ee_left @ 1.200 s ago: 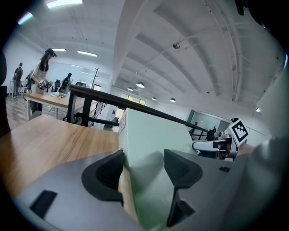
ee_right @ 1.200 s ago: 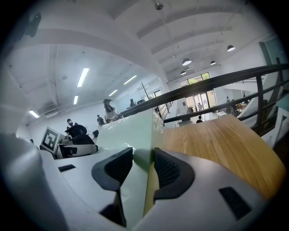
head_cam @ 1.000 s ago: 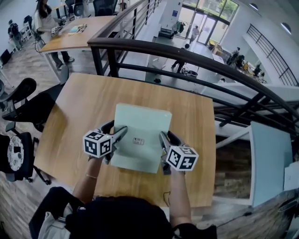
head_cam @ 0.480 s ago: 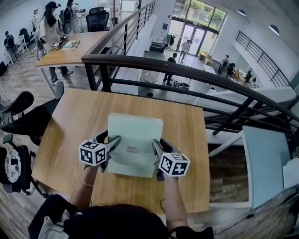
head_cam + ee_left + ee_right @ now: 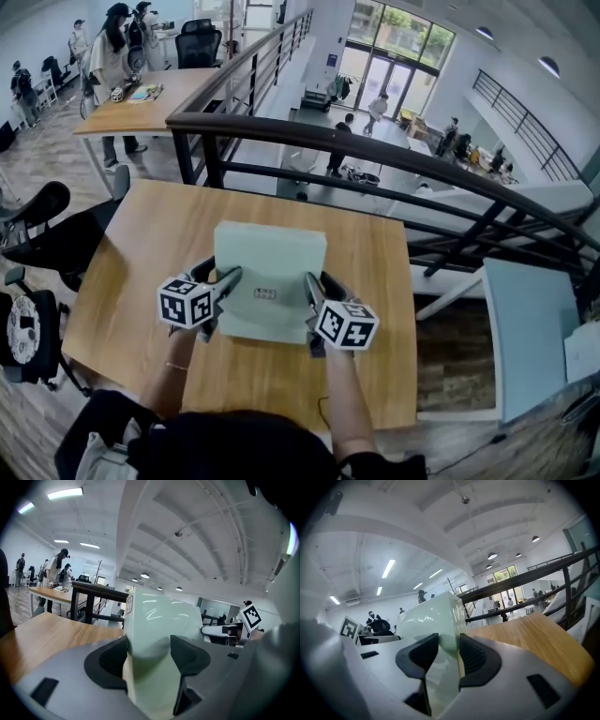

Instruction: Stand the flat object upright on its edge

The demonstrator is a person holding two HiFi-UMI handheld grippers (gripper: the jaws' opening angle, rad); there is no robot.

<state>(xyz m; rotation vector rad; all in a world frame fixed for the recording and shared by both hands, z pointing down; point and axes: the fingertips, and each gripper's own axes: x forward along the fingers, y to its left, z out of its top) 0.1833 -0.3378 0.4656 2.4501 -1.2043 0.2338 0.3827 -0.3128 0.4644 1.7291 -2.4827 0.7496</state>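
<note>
A flat pale green box (image 5: 267, 267) with a small label on its face is held over the wooden table (image 5: 150, 225), tilted up with its far edge raised. My left gripper (image 5: 225, 281) is shut on the box's left edge and my right gripper (image 5: 312, 289) is shut on its right edge. In the left gripper view the box (image 5: 154, 618) rises between the black pads of the left gripper (image 5: 147, 656), against the ceiling. In the right gripper view the box (image 5: 429, 616) is likewise pinched in the right gripper (image 5: 449, 656). Whether its near edge rests on the table is hidden.
A dark metal railing (image 5: 375, 150) runs just beyond the table's far edge, with an open drop behind it. A black office chair (image 5: 37, 225) stands at the left. A pale blue panel (image 5: 530, 337) lies at the right. People stand by a desk (image 5: 141, 103) at the far left.
The box looks shorter from above than a second ago, so it has tipped more steeply. Both grippers have stayed clamped on its side edges and drawn slightly closer to me.
</note>
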